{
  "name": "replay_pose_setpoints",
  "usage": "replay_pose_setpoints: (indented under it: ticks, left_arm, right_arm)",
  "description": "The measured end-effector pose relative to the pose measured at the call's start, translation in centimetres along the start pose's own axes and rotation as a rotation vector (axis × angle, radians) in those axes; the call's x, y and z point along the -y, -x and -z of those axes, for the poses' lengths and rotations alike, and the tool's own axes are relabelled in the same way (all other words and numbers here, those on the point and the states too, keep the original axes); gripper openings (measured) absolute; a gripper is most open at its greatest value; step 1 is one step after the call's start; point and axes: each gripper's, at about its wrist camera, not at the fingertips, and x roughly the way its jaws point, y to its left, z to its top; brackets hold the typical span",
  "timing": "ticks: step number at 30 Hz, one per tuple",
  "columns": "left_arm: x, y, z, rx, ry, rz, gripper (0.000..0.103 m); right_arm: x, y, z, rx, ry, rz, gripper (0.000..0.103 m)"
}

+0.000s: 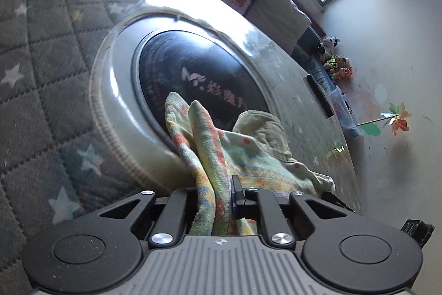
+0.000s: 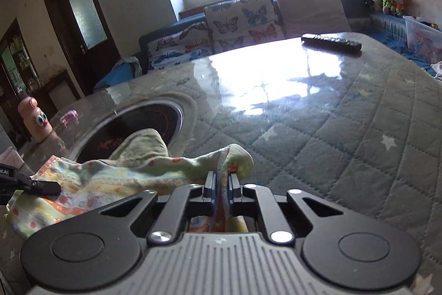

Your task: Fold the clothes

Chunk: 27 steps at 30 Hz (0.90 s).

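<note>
Right wrist view is showing the right claw [image 2: 221, 181] pinching a thin edge of the cloth [image 2: 116, 179]; I judge that hem is liable to slip if the hands pull apart hard. Left claw [image 1: 221, 192] is clamping a bunched fold, which could drag unevenly. Between them the cloth is sagging over the table [image 2: 345, 129], partly covering the dark round plate [image 2: 143, 123].

Left tool [image 1: 218, 201] angled downward, jaws clamped; right tool [image 2: 221, 184] likewise, jaws pinched together.
</note>
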Motion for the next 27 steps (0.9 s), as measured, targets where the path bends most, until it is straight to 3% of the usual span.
replay_pose_setpoints:
  ticks: [8,18,27]
  left_arm:
    - [6.8,-2.5,-1.9,-0.017,-0.135,0.044,0.011]
    - [16.0,-9.3,-3.4,-0.069,-0.277,0.104,0.011]
    - [21.7,-15.7,-3.5,-0.125,-0.363,0.137,0.011]
  right_arm:
    - [2.2,4.1,-1.9,0.092,0.009,0.066,0.003]
    - [8.9,7.4,-4.4,0.185,-0.047,0.227,0.003]
    - [14.4,7.7,-6.4,0.195,-0.076,0.359,0.003]
